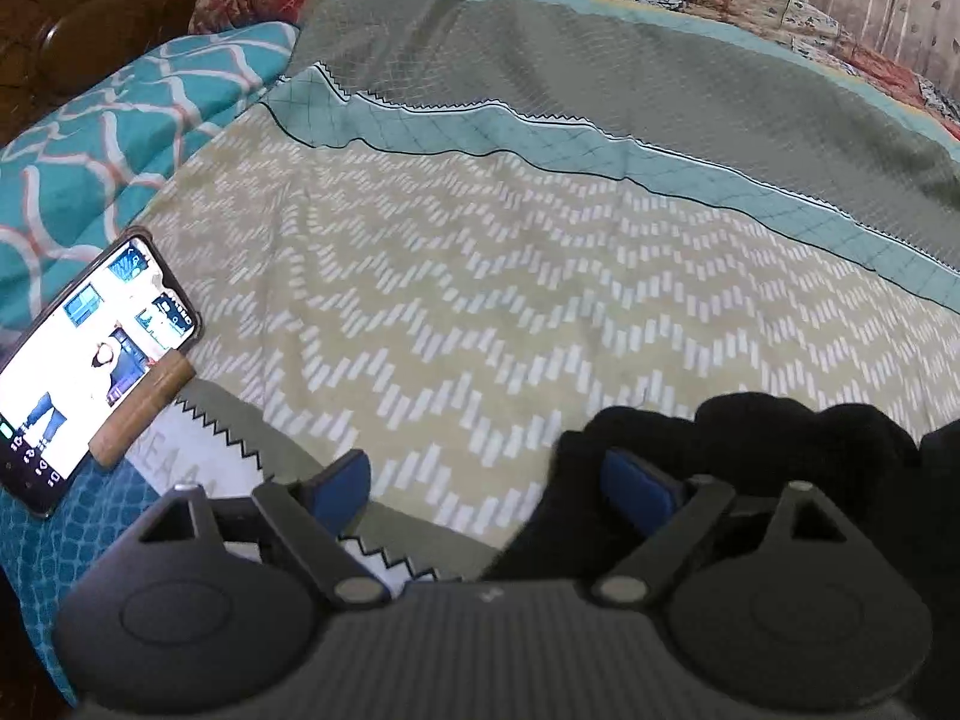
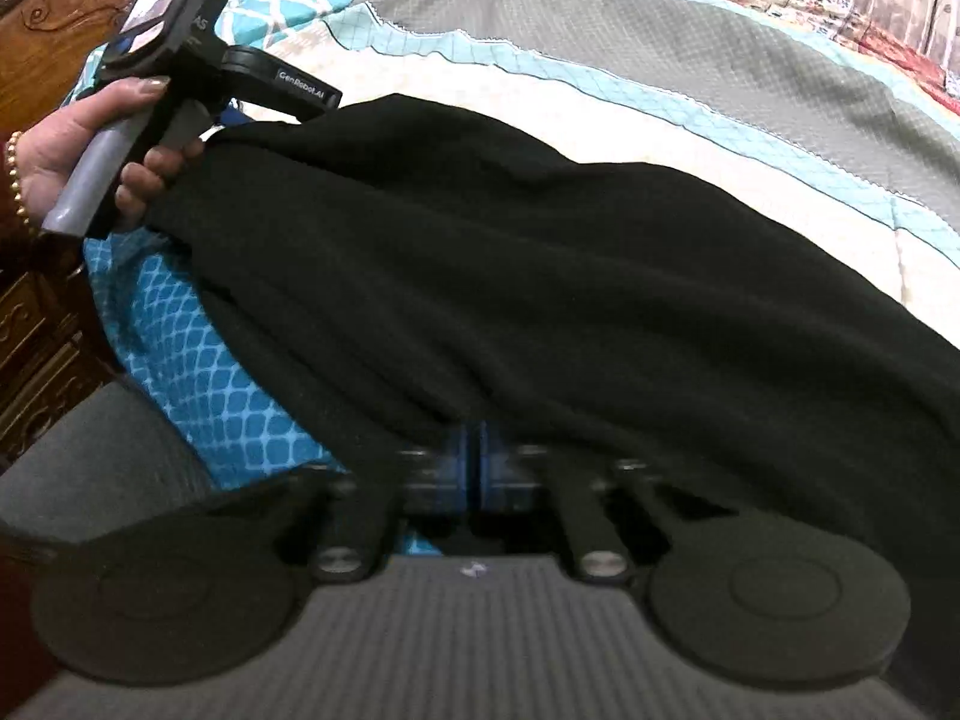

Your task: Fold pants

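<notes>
Both claws at the black pants (image 2: 540, 276) on the bed (image 1: 480, 300).
Right claw (image 2: 478, 468) is pinched closed on the near hem; left claw (image 1: 486, 486) gapes wide, cloth bunched over one finger near the bed's near edge.

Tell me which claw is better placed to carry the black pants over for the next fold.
Right, probably. The right claw is shut on the black fabric pants' edge. The left claw is open, cloth against only one blue pad, so it must close first.
</notes>
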A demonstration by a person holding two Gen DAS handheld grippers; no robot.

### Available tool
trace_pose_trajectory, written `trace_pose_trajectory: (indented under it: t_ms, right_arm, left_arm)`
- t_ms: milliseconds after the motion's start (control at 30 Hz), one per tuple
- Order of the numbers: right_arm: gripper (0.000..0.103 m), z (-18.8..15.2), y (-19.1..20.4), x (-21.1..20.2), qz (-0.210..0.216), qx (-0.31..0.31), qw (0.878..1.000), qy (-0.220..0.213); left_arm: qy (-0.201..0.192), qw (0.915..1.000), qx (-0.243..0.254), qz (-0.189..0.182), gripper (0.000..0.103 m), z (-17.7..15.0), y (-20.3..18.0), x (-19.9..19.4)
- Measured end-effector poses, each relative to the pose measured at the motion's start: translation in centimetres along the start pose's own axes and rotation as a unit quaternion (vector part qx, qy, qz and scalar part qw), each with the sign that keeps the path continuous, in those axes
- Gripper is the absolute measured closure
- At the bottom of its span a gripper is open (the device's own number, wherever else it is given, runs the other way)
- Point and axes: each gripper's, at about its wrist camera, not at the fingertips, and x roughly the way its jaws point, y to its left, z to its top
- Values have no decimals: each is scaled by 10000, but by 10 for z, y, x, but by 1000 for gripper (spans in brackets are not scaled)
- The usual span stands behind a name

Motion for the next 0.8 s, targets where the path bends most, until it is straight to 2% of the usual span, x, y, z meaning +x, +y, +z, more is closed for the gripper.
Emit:
trace_pose_trajectory:
  t_ms: [133, 267, 300, 400, 467, 533, 633, 733, 800]
  right_arm:
    - [97, -4, -9, -33, 504, 288, 9983, -101]
    - [97, -26, -5, -26, 720, 483, 9956, 368]
    - [97, -32, -4, -21, 732, 583, 9947, 416]
    - [94, -28, -6, -31, 861, 775, 9931, 173]
    - [89, -25, -10, -42, 915, 882, 9919, -91]
    - [85, -22, -18, -56, 839, 1111, 9894, -418]
    - [82, -20, -37, -61, 545, 1530, 9842, -707]
    - [82, -25, -51, -55, 291, 2027, 9759, -755]
    - [82, -32, -58, -51, 193, 2358, 9686, -758]
  left_arm:
    - [-27, 10000, -21, -15, 8, -2, 3, 1]
    - [-34, 9998, -169, -23, 7, -3, 6, 2]
    - [-18, 9997, -235, -8, 8, -1, 7, -1]
    - [-134, 9986, -502, 120, 25, 1, 13, -22]
    - [-411, 9967, -691, 58, 25, 1, 19, -45]
    - [-757, 9944, -735, -107, 25, -1, 17, -71]
    - [-1082, 9922, -364, -504, 24, -3, -4, -97]
    - [-1020, 9908, 117, -885, 27, -2, -34, -95]
    - [-764, 9891, 373, -1200, 29, -1, -56, -80]
